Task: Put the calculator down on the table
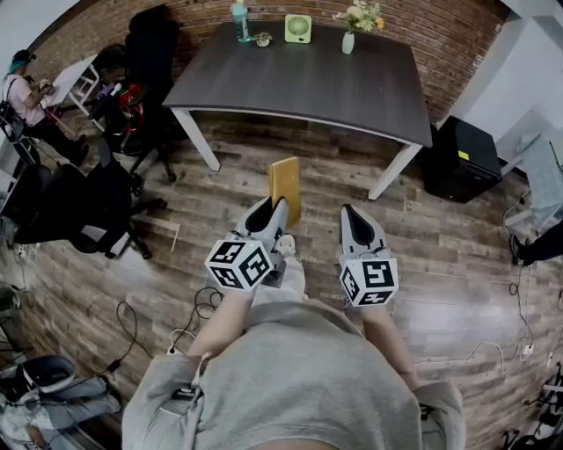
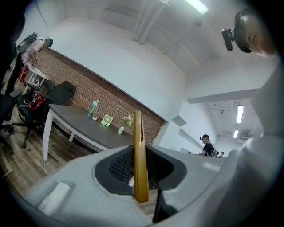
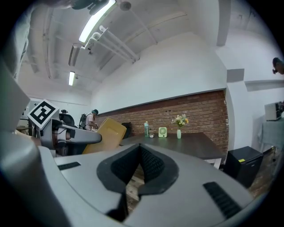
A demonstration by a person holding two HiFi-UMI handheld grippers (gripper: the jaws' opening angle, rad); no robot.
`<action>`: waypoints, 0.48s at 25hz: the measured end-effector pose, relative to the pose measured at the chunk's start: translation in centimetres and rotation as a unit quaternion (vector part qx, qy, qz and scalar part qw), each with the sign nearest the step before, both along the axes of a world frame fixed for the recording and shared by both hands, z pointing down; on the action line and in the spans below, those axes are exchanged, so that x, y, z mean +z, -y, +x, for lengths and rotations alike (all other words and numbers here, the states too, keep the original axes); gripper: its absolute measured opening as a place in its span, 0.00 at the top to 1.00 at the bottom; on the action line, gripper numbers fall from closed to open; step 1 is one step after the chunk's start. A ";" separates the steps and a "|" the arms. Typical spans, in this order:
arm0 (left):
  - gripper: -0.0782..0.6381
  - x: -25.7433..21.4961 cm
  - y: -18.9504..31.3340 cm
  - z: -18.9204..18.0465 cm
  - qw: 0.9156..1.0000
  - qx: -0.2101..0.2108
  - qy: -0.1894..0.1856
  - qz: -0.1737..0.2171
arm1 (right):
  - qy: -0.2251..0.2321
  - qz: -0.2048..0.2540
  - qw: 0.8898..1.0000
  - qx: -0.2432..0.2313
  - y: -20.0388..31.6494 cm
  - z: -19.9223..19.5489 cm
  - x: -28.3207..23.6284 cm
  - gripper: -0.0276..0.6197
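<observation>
A flat yellow calculator (image 1: 285, 186) stands on edge in my left gripper (image 1: 278, 211), which is shut on its lower end over the wooden floor. In the left gripper view the calculator (image 2: 139, 159) rises upright between the dark pads. My right gripper (image 1: 348, 213) is beside it, shut with nothing in it; in the right gripper view its pads (image 3: 151, 165) touch and the calculator (image 3: 108, 133) shows at the left. The dark grey table (image 1: 308, 83) lies ahead, beyond both grippers, and also shows as the table (image 2: 73, 120) and the table (image 3: 188, 144).
At the table's far edge stand a green bottle (image 1: 241, 21), a small green fan (image 1: 298, 28) and a vase of flowers (image 1: 349, 39). Black office chairs (image 1: 84, 206) crowd the left. A black cabinet (image 1: 462, 158) stands right of the table. Cables (image 1: 141, 325) trail on the floor.
</observation>
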State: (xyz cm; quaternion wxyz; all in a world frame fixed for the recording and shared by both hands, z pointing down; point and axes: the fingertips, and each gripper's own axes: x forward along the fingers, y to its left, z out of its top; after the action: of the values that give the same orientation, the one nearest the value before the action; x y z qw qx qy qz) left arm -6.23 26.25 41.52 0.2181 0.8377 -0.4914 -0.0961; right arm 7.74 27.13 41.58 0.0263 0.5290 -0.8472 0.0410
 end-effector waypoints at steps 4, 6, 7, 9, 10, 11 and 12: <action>0.77 0.1 1.2 0.0 1.000 -0.002 -0.002 -0.001 | -0.008 -0.001 1.000 -0.002 1.1 -0.1 0.2 0.95; 0.77 0.0 1.9 0.3 1.000 -0.002 -0.004 -0.001 | -0.006 -0.002 1.000 -0.003 1.7 0.2 0.2 0.95; 0.77 0.0 2.3 0.5 1.000 -0.002 -0.004 0.000 | -0.005 -0.002 1.000 -0.002 2.1 0.3 0.3 0.95; 0.77 0.1 3.2 0.6 1.000 0.000 -0.003 0.001 | -0.003 -0.002 1.000 0.001 3.1 0.5 0.4 0.95; 0.77 0.2 3.7 0.6 1.000 0.001 -0.002 0.001 | -0.001 -0.001 1.000 0.002 3.6 0.6 0.5 0.95; 0.77 0.3 4.3 0.7 1.000 0.002 -0.002 0.001 | 0.000 -0.002 1.000 0.004 4.1 0.6 0.7 0.95; 0.77 0.4 4.8 0.8 1.000 0.002 -0.001 0.000 | 0.000 -0.003 1.000 0.005 4.7 0.7 0.9 0.95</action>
State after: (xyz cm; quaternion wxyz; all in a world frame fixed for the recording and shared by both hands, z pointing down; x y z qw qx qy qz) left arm -5.43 21.40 41.93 0.2189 0.8387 -0.4892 -0.0968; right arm 8.49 22.39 42.44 0.0276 0.5330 -0.8445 0.0435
